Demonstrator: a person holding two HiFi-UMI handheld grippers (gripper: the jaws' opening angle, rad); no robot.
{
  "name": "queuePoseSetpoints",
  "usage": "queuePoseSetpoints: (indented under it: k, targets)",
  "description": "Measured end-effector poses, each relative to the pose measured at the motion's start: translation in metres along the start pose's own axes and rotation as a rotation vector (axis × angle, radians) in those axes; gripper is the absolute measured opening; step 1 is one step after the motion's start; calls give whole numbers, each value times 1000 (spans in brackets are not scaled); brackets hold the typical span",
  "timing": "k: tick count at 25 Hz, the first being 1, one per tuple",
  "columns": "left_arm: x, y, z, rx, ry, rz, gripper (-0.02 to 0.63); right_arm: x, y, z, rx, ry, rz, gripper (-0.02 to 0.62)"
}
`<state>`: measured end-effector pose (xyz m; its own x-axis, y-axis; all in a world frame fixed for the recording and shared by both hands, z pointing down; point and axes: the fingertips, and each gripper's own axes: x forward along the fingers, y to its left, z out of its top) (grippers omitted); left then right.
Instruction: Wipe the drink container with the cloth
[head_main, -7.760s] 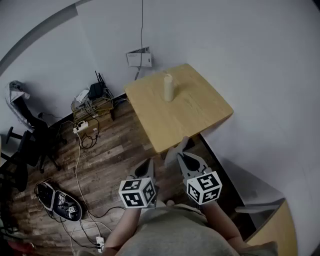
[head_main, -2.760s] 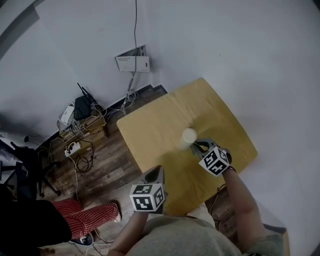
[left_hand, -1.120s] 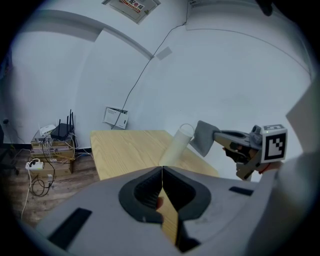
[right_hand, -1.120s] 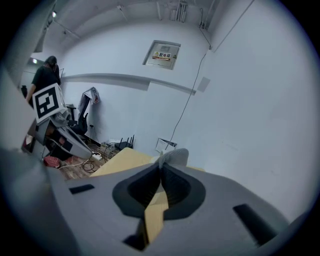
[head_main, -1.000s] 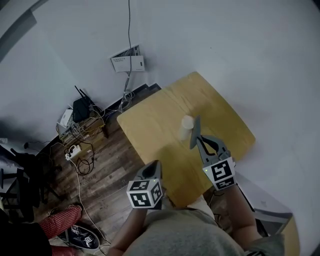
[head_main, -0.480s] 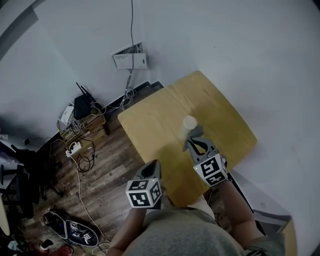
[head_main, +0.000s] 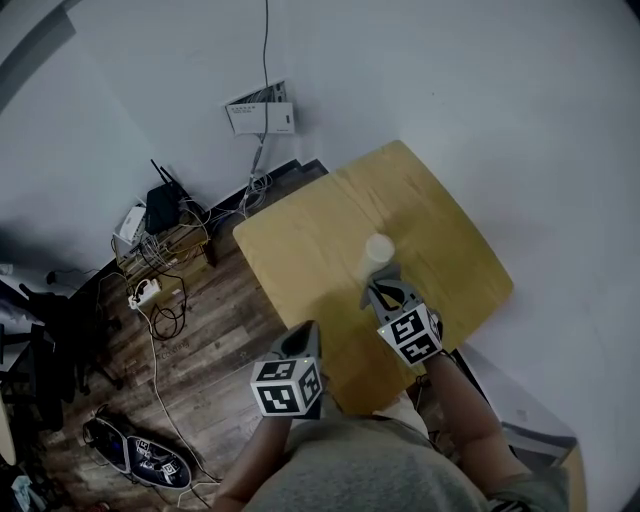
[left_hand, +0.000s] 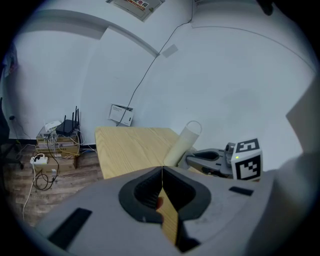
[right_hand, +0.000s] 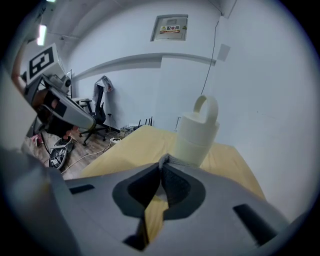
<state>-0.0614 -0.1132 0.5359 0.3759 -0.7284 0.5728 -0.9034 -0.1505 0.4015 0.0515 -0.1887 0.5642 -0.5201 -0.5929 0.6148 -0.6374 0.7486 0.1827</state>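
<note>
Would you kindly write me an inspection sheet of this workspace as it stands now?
Surface: wooden table, bare apart from the container.
Job's things: cream drink container upright on the table; grey cloth by its lower side.
Clutter: nothing seen on the table.
Grippers: right gripper shut on the cloth; left gripper shut, empty, held back from the container.
Cables: power strip and loose cables on the floor; wall cable.
Surroundings: router, wall box, shoes.
</note>
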Motion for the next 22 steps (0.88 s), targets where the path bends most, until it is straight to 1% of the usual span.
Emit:
queuePoseSetpoints:
  k: [15, 22]
  targets:
    - [9, -2, 0, -6, 8, 12, 2, 33, 0, -39, 61, 89, 34, 8]
    - [6, -4, -1, -4, 10, 11, 2, 30, 7, -42, 63, 94, 35, 8]
